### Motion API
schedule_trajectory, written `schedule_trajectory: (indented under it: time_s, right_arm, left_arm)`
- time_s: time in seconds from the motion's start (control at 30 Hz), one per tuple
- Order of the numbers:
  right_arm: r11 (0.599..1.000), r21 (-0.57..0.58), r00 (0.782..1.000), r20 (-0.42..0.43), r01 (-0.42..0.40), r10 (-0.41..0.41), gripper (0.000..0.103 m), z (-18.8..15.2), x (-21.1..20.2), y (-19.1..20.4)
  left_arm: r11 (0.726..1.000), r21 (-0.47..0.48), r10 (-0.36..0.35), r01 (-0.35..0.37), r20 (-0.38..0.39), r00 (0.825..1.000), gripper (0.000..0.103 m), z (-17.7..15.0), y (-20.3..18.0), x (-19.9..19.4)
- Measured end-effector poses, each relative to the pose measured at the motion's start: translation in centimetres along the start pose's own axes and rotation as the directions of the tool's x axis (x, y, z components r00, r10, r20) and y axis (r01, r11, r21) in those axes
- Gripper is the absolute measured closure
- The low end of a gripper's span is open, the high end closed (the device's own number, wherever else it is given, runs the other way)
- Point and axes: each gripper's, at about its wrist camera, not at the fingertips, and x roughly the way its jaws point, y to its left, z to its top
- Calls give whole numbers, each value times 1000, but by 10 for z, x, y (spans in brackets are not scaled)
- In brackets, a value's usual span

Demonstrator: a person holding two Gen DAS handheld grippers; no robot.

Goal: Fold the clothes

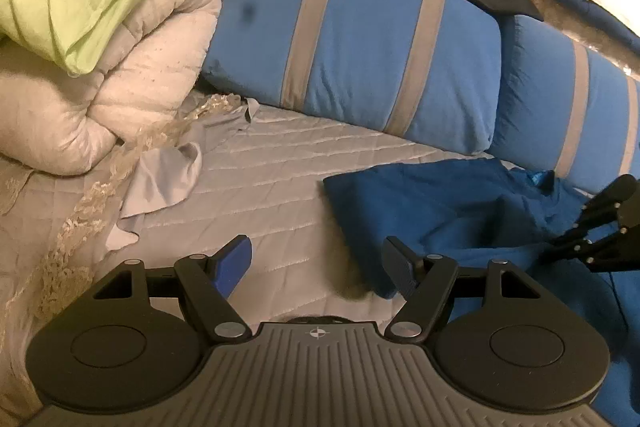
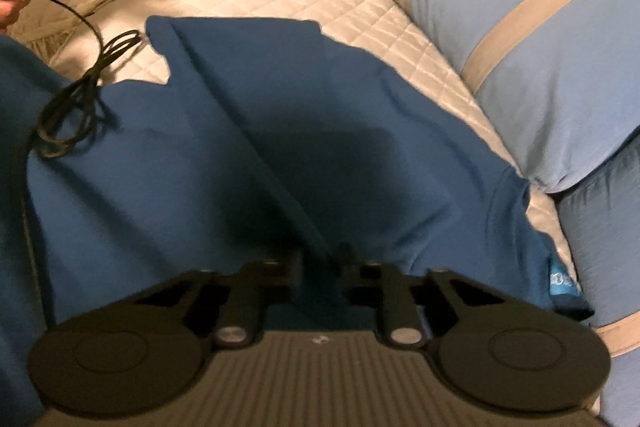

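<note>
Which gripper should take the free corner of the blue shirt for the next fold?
Left. The left gripper is open above the quilt, beside the blue shirt corner nearest it. The right gripper looks shut on a shirt fold, so it should keep holding.

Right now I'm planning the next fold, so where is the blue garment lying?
The blue garment is spread on the quilted bedcover, just in front of the striped blue pillows. The right gripper is closed on a fold of it.
</note>
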Motion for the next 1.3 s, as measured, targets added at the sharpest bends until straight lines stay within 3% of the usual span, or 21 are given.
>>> schedule_trajectory:
  time_s: [0.3,0.33,0.37,0.57,0.67,0.8,1.0,1.27,1.3]
  right_arm:
    - [994,-105,1000,8,24,-24,96,-20,-30,48]
    - [992,-126,1000,3,30,-30,92,-21,-30,52]
    - [988,-148,999,0,42,-42,70,-22,-31,55]
    - [953,-277,991,-7,125,-133,59,-24,-29,64]
    - [923,-358,987,-15,144,-160,59,-27,-23,70]
    - [851,-498,978,-27,166,-207,59,-32,-14,79]
    - [767,-630,976,-63,125,-211,59,-26,-7,81]
    - [787,-617,980,-160,-5,-119,64,-7,-1,66]
    - [791,-611,979,-170,-17,-111,79,-5,1,64]
  left_arm:
    - [1000,13,6,-6,-9,1000,32,-5,-2,4]
    - [1000,12,7,-7,-7,1000,32,-5,-2,4]
    - [1000,11,7,-7,-4,1000,31,-5,-2,4]
    - [1000,25,9,-9,2,1000,31,-4,-2,1]
    - [1000,22,10,-10,3,1000,31,-3,-1,0]
    - [999,31,14,-14,2,1000,32,-2,-2,-1]
    - [999,50,16,-16,4,1000,31,-1,-3,-2]
    - [997,70,9,-9,4,1000,32,2,-3,-1]
    - [997,75,6,-6,6,1000,32,2,-3,-1]
